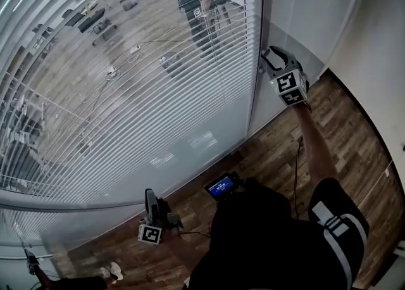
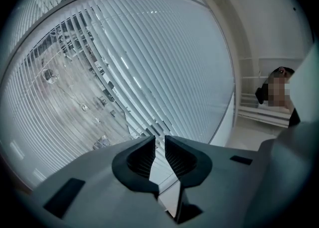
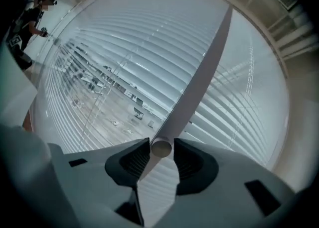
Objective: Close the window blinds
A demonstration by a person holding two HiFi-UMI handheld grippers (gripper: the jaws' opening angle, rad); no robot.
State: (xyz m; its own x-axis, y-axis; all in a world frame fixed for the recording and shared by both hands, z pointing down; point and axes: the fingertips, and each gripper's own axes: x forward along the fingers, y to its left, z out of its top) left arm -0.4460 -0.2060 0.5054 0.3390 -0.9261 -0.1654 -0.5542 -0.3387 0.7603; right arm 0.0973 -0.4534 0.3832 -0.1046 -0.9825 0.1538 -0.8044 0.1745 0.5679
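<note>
Our right gripper point(image 3: 162, 148) stands released, the wand point(image 3: 199, 77) of the blinds point(image 1: 126, 105) loose between its jaws. Our left gripper point(image 2: 159, 145) is empty, barely parted

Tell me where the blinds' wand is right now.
Right gripper view: the wand hangs in front of the blinds, its lower end between the right gripper's jaws, at the blinds' right edge by the head view.

right tongs point(image 3: 159, 148) parted wide, left tongs point(image 2: 159, 140) barely.

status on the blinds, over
Left gripper empty, jaws slightly apart. Right gripper open around tilt wand. Blinds partly see-through. Nothing blocking.
</note>
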